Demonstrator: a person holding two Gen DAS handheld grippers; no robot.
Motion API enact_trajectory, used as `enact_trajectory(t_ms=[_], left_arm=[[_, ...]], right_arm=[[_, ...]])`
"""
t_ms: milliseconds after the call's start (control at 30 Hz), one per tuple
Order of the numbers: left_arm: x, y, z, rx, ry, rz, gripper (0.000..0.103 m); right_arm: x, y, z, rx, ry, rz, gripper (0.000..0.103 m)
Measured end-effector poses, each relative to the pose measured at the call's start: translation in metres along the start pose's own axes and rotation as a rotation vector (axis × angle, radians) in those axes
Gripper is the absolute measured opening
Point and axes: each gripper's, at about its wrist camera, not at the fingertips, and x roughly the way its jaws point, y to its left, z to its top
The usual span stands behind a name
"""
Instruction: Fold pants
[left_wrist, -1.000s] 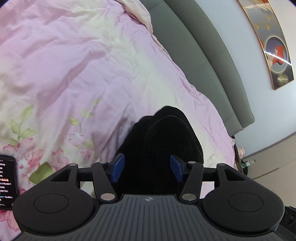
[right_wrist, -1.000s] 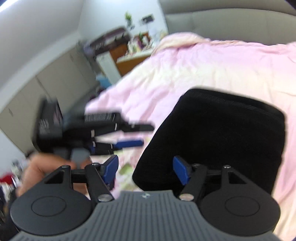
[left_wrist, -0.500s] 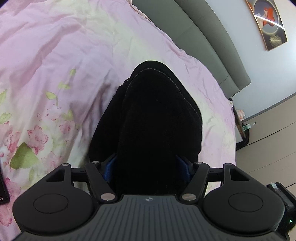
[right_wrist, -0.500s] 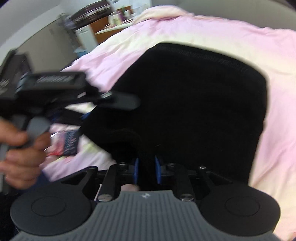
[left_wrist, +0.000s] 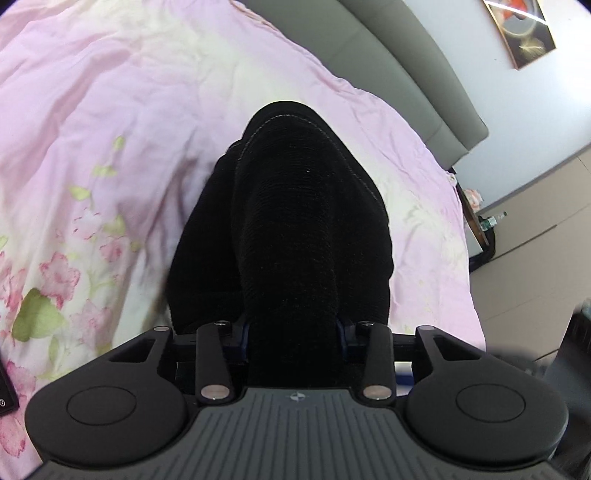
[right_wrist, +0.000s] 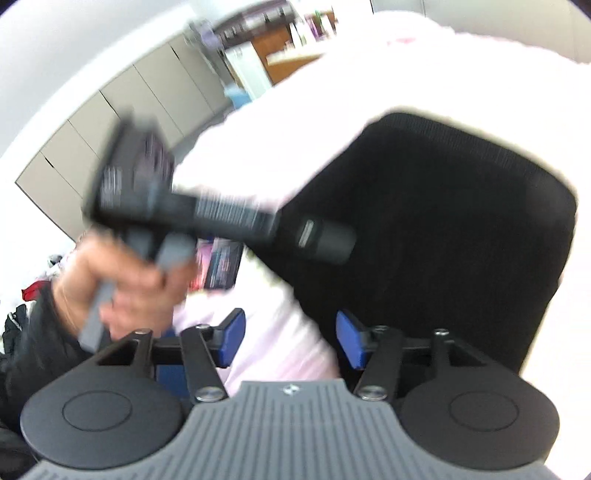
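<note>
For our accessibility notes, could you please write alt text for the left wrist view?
The left gripper is shut on folded black pants, which lie on a pink flowered bedspread. A grey headboard runs behind it.

Black pants (left_wrist: 295, 229); pink floral bedspread (left_wrist: 92, 155).

No words or numbers can be read anywhere. The phone (right_wrist: 221, 266) at 9 o'clock shows only blurred lines — illegible. A small compass-like emblem marks each gripper body — left gripper (left_wrist: 293, 334), right gripper (right_wrist: 290, 338).
</note>
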Motion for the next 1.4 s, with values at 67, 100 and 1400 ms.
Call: enact_trajectory(t_ms=[67, 100, 1400], left_arm=[[0.003, 0.002, 0.0, -0.004, 0.006, 0.004, 0.044], [0.005, 0.005, 0.0, -0.014, 0.01, 0.004, 0.044], [0.019, 0.037, 0.01, 0.007, 0.019, 0.176, 0.059]], right_arm=[[-0.015, -0.018, 0.029, -0.014, -0.054, -0.039, 0.071], [-0.018, -0.028, 0.044, -0.016, -0.076, -0.05, 0.076], [0.157, -0.11, 0.141, 0.17, 0.025, 0.015, 0.031]])
